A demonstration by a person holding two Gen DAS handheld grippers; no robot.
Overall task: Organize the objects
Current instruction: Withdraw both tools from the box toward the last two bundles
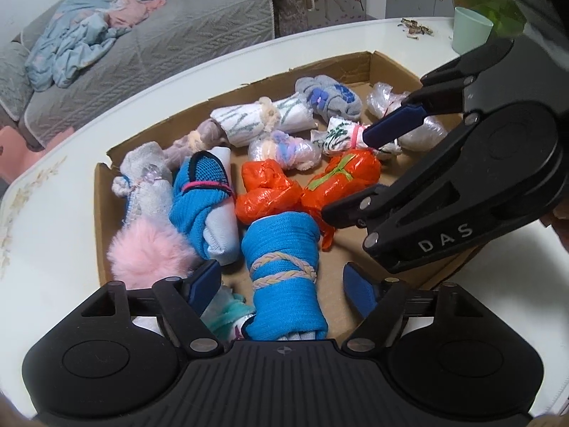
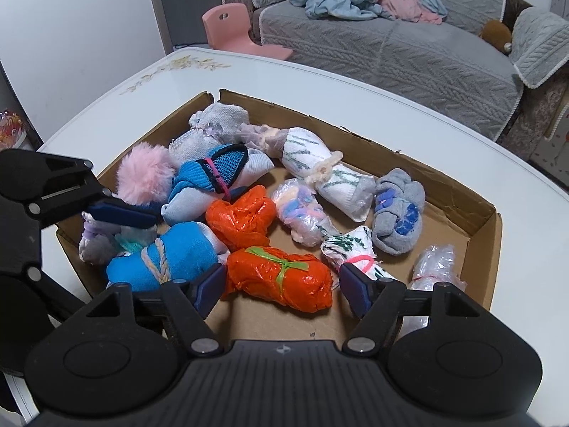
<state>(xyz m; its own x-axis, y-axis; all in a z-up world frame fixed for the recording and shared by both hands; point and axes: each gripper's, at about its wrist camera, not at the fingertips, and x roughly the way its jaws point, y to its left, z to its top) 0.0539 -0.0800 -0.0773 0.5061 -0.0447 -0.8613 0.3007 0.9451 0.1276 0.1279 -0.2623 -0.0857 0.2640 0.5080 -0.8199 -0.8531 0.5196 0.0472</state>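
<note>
Right now our left gripper (image 1: 281,284) hangs with its fingers (image 1: 202,281) spread wide on either side of the blue roll tied with braided yarn (image 1: 284,267); the pads stand clear of it, so nothing is held. Our right gripper (image 2: 281,286) is likewise parted, its fingers (image 2: 209,286) flanking the orange bundle with the green tie (image 2: 281,277) without pressing on it.

Both bundles lie inside the cardboard tray (image 2: 487,227), near its front edge, with a second orange bundle (image 2: 242,215) just behind them. Further in lie a pink fluffy pompom (image 2: 145,178), a blue mesh-topped roll (image 2: 209,178), a long white patterned roll (image 2: 320,167), a grey knotted sock (image 2: 398,210) and several clear-wrapped bundles. The tray sits on the white surface (image 2: 355,89), with a pale green cup (image 1: 469,28) at its far edge.

We judge this a moment between grasps, with both bundles resting in the tray. Next we would pick a bundle to sort, centre the fingers over its middle, and close gently so the soft wrapping does not slip.
</note>
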